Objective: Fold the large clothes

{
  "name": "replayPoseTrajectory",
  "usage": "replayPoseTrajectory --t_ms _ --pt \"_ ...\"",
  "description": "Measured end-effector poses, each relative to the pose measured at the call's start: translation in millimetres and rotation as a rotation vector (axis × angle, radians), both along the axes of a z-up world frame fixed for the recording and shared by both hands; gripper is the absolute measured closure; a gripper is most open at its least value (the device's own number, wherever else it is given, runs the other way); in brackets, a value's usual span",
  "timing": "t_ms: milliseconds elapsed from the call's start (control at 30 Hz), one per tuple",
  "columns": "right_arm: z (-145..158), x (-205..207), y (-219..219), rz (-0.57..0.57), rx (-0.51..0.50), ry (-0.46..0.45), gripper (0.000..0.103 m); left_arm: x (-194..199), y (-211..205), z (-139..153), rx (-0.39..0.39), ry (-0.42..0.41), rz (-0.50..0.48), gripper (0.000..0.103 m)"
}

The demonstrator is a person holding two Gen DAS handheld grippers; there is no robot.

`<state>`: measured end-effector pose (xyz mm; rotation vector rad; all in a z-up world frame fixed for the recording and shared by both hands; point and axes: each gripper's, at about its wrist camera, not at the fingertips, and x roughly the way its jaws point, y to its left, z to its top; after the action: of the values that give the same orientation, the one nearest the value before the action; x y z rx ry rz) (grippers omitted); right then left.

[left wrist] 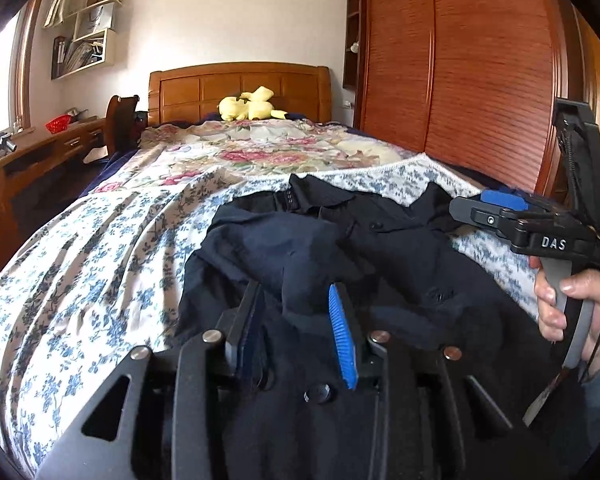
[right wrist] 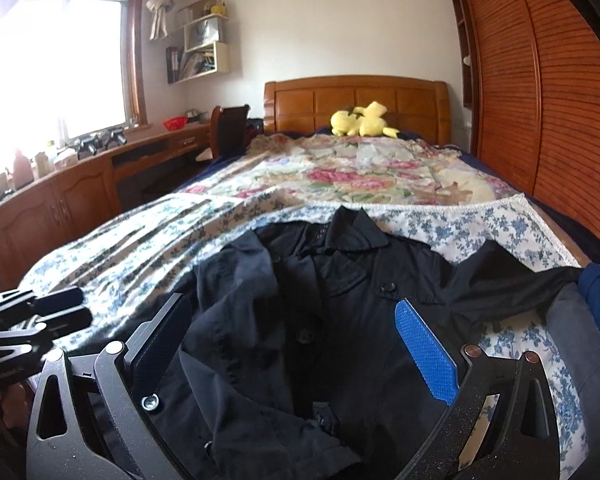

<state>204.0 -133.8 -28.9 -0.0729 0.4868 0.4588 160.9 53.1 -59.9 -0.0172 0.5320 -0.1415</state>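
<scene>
A crumpled black coat [right wrist: 340, 320] is spread at the bed's [right wrist: 120, 248] near end, bare sheet left of it. The left gripper [left wrist: 296, 320] and right gripper [right wrist: 296, 344] are held with jaws released, nothing grasped.

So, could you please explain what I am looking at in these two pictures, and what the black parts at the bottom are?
There is no robot here. A person holds a two-fingered grasping tool in each hand, and each tool carries a fisheye camera looking along its fingers. One picture comes from the left tool, the other from the right tool; the black parts are their fingers. The left view also shows the person's right hand on its handle. A dark buttoned coat lies crumpled on a floral bedspread, with a yellow plush toy at the far end. Both tools are open; neither grips anything.
</scene>
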Motion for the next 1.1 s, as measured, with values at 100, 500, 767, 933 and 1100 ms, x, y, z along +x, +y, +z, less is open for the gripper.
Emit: replayPoseTrajectory --t_ms 100,500,767,933,1100 --pt "-12 -2 1 0.001 -0.039 0.018 0.000 -8 0 -6 0.022 0.000 0.000 0.071" --pt "-69 -14 -1 0.039 -0.209 0.134 0.001 -38 14 -16 -0.003 0.023 0.022 0.071" --pt "-114 -22 -9 0.081 -0.277 0.268 0.001 -37 20 -26 -0.021 0.050 0.022 0.071" --pt "-117 -31 -13 0.130 -0.227 0.320 0.002 -41 19 -27 -0.021 0.049 0.027 0.071" --pt "-107 -44 -17 0.154 -0.203 0.312 0.013 -45 17 -33 -0.029 0.061 0.024 0.071"
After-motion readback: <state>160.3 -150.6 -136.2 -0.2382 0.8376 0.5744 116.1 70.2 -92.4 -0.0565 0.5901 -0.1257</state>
